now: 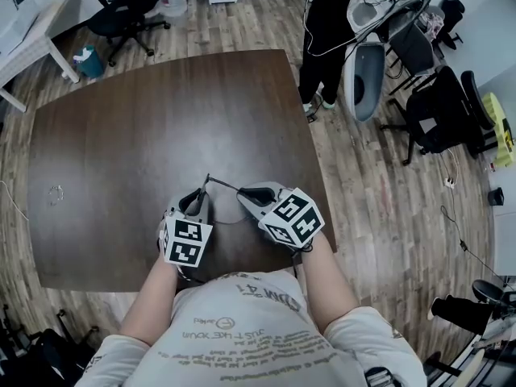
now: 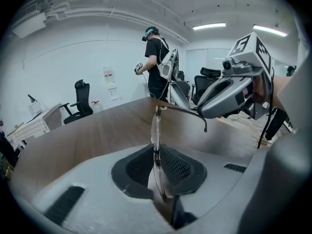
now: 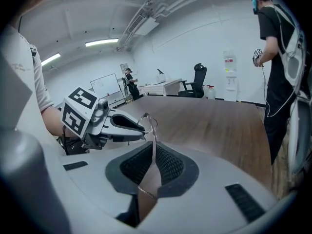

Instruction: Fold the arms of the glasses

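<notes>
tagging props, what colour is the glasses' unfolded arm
The glasses arm is dark, near black; best seen in the left gripper view.

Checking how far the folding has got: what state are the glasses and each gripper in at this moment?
glasses: held up over the table between both grippers, one arm still open and sticking out from the front.
left gripper: shut on the front of the glasses, lens edge-on between its jaws.
right gripper: shut on the open arm.

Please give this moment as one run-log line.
left gripper: shut on thin-rimmed clear-lens glasses | right gripper: shut on glasses | dark arm unfolded | over brown wooden table
</notes>
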A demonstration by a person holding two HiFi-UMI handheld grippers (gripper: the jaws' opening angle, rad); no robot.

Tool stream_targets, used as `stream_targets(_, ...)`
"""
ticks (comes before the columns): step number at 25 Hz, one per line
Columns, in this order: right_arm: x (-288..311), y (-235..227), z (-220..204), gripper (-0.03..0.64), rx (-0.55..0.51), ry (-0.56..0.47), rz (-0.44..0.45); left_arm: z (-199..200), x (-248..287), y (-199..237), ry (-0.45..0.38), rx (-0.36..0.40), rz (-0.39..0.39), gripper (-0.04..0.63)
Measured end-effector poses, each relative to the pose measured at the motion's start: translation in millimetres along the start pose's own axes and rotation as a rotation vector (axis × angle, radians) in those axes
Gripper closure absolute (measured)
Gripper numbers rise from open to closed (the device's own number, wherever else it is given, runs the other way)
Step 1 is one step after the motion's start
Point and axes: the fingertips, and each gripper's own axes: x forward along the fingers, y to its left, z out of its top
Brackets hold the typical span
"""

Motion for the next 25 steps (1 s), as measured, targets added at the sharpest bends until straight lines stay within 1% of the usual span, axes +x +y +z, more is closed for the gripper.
stream_targets(6,1.6,-1.4,-2.8,0.598,0.000,0.007,-0.018,4.8,-2.5,-0.4,-0.026,0.011,0.003,0.541)
stream_targets(10,-0.5,-0.7,3.2,0.597,-0.003,-0.020,-0.029,1.9,-5.5,2.6,-0.021,0.007,0.012,0.541)
stream_targets(14,-0.2,2.9,1.7,0.597,-0.016,-0.017,-0.012,1.9,-8.0,0.5,-0.032,0.004,0.016,0.541)
stream_targets(15,0.1,6.3,1.7,0.583,-0.021,-0.015,0.006,2.0,-8.1,-0.1,-0.030,0.003,0.017,0.541)
stream_targets(16,0.5,10.5,1.8,0.522,-0.026,-0.012,0.028,1.9,-8.1,-0.5,-0.027,0.001,0.018,0.541)
stream_targets(17,1.0,14.3,1.8,0.489,-0.031,-0.009,0.046,1.6,-8.1,-0.7,-0.022,0.000,0.020,0.541)
stream_targets(19,2.4,18.2,1.0,0.489,-0.043,0.002,0.057,1.6,-8.9,-0.6,-0.020,-0.002,0.024,0.541)
stream_targets(21,3.7,17.7,0.8,0.496,-0.054,0.006,0.046,2.9,-10.3,-0.1,-0.024,-0.004,0.029,0.541)
stream_targets(23,3.7,15.8,2.1,0.538,-0.056,-0.001,0.029,2.8,-11.3,-0.3,-0.025,-0.006,0.031,0.541)
stream_targets(25,3.5,15.2,3.1,0.557,-0.060,-0.004,0.019,3.3,-13.2,-0.5,-0.029,-0.007,0.035,0.541)
